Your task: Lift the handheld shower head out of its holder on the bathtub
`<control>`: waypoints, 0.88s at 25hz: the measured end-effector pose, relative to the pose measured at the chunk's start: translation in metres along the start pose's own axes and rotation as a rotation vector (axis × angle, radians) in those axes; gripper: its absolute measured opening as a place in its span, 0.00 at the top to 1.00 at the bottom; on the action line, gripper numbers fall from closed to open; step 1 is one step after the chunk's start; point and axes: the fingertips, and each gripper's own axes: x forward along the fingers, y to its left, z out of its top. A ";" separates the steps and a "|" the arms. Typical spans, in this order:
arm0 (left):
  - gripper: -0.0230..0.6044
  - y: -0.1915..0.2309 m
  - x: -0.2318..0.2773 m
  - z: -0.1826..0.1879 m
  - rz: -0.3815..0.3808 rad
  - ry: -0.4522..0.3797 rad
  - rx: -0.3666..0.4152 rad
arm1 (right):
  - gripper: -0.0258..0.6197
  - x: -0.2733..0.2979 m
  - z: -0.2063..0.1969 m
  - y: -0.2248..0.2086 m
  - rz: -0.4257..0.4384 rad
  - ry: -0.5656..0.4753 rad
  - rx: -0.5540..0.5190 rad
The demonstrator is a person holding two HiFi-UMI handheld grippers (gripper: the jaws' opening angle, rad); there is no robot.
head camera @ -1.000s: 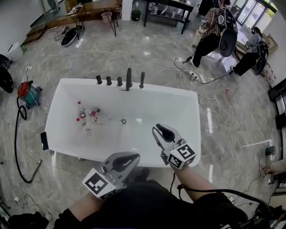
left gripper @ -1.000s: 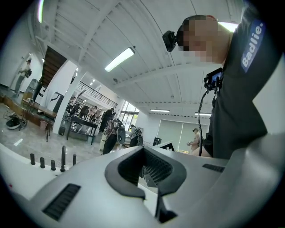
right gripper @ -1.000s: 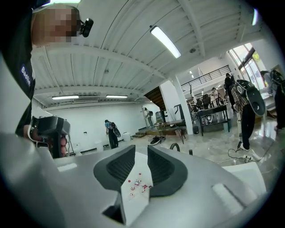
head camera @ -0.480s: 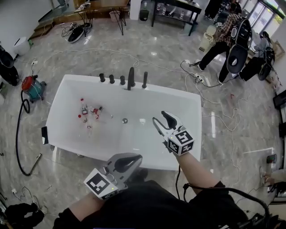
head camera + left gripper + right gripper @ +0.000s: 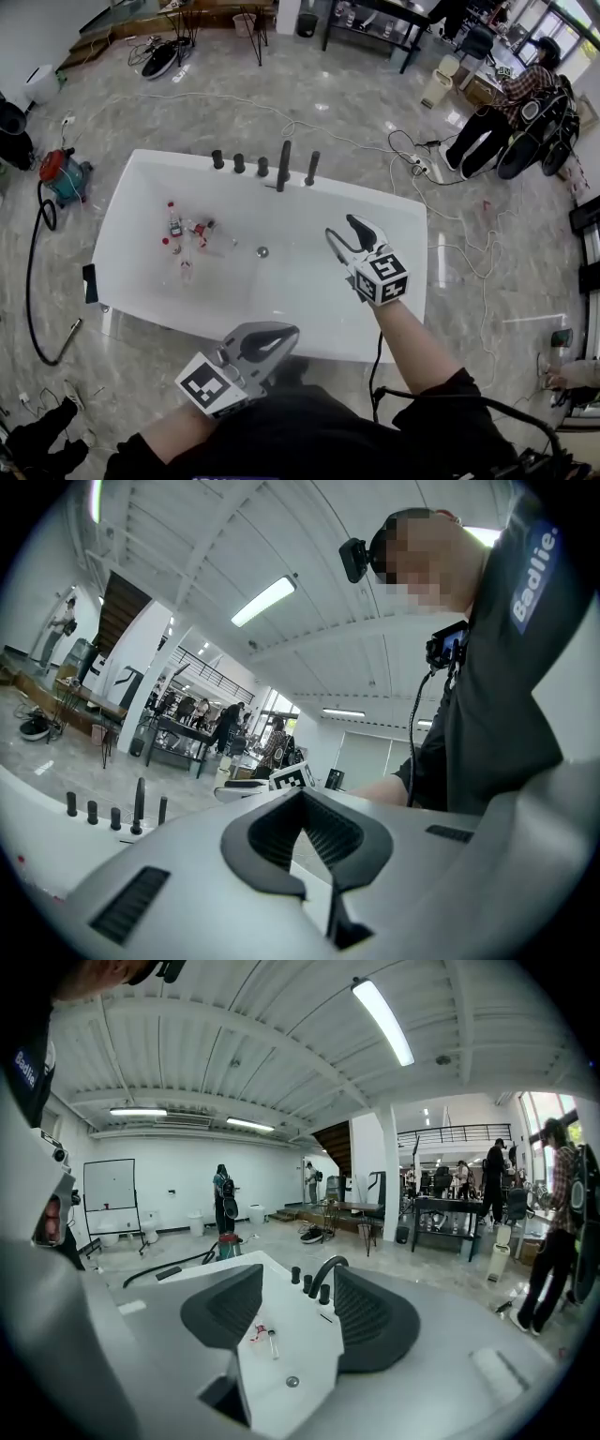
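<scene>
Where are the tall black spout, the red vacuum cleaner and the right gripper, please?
tall black spout (image 5: 284, 167): head view, mid-stem.
red vacuum cleaner (image 5: 54, 169): head view, its red body.
right gripper (image 5: 342, 228): head view, midway between its fingertips.

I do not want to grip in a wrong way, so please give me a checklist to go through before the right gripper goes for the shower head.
1. Right gripper open and empty: ok; its jaws have just been opening.
2. Shower head upright in place on the far rim of the tub: ok.
3. Right gripper at the shower head: not ok; it hangs over the tub, apart from it.
4. Way to the shower head free: ok; only the spout stands close beside it.
5. Left gripper out of the way: ok; shut, by the near rim.
</scene>
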 end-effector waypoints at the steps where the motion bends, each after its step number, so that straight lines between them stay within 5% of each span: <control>1: 0.96 0.003 -0.001 0.001 -0.005 -0.001 -0.002 | 0.64 0.006 0.000 -0.004 -0.003 0.005 0.001; 9: 0.96 0.030 -0.006 0.006 -0.026 0.007 -0.006 | 0.61 0.056 -0.010 -0.046 -0.062 0.052 0.044; 22: 0.96 0.085 -0.021 -0.011 0.005 0.018 -0.041 | 0.60 0.153 -0.031 -0.107 -0.097 0.177 -0.064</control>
